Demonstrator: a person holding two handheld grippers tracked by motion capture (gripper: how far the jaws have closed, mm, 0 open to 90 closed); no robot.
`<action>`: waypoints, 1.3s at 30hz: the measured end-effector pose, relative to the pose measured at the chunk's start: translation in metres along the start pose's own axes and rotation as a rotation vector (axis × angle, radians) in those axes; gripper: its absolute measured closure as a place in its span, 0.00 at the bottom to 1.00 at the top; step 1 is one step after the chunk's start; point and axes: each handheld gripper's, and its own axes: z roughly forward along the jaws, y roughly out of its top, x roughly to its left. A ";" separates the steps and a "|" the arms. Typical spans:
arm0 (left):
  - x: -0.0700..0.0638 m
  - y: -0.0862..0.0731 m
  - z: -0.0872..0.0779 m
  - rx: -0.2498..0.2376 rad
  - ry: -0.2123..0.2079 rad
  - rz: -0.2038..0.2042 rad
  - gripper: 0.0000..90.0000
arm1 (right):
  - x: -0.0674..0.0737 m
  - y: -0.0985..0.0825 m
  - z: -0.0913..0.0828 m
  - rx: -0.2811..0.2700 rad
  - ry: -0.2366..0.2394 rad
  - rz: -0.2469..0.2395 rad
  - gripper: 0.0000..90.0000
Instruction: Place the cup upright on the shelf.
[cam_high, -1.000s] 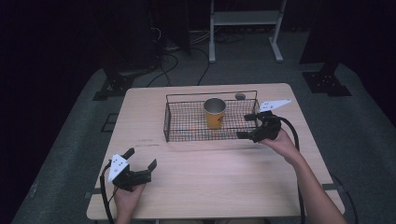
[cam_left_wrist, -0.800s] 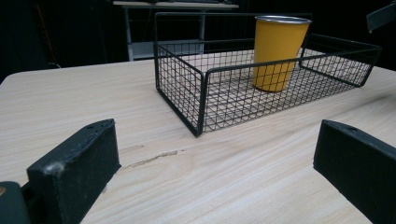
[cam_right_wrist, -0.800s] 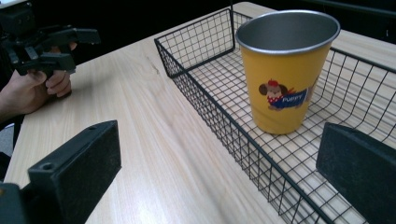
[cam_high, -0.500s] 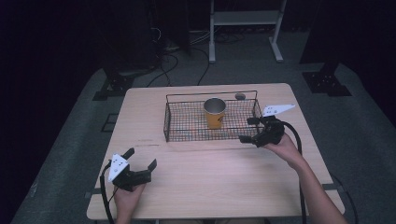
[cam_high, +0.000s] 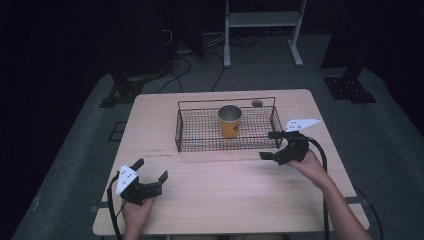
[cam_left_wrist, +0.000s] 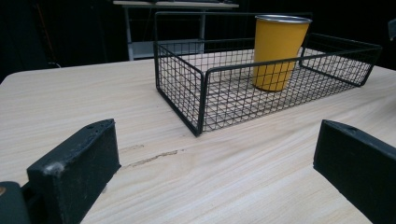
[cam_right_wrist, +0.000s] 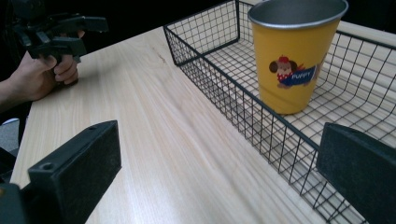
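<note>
standing upright in the wire basket (cam_high: 200, 131), right of middle, one yellow metal cup (cam_high: 229, 120) with a cartoon print, likely light, stiff, slick-walled; best pinched across the rim. one basket, one cup, one small round thing (cam_high: 257, 103) behind it. right gripper (cam_high: 270, 145) just outside the basket's near right corner, jaws wide, empty. left gripper (cam_high: 150, 170) near the front edge, spread wide too, holding nothing.

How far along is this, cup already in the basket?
Looks done: the yellow metal cup stands upright inside the black wire basket. In hand: nothing; the right claw is open beside the basket, the left claw open near the table's front edge. What's left can't be told.
</note>
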 end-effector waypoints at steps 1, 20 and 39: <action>0.000 0.000 0.000 0.000 0.000 0.000 0.00 | 0.000 0.000 0.000 0.000 0.000 0.000 0.00; 0.000 0.000 0.000 -0.001 0.002 0.001 0.00 | 0.011 -0.020 -0.007 0.003 -0.022 0.005 0.00; 0.000 0.000 0.000 -0.002 0.005 -0.002 0.00 | 0.020 -0.039 -0.015 -0.006 -0.043 0.025 0.00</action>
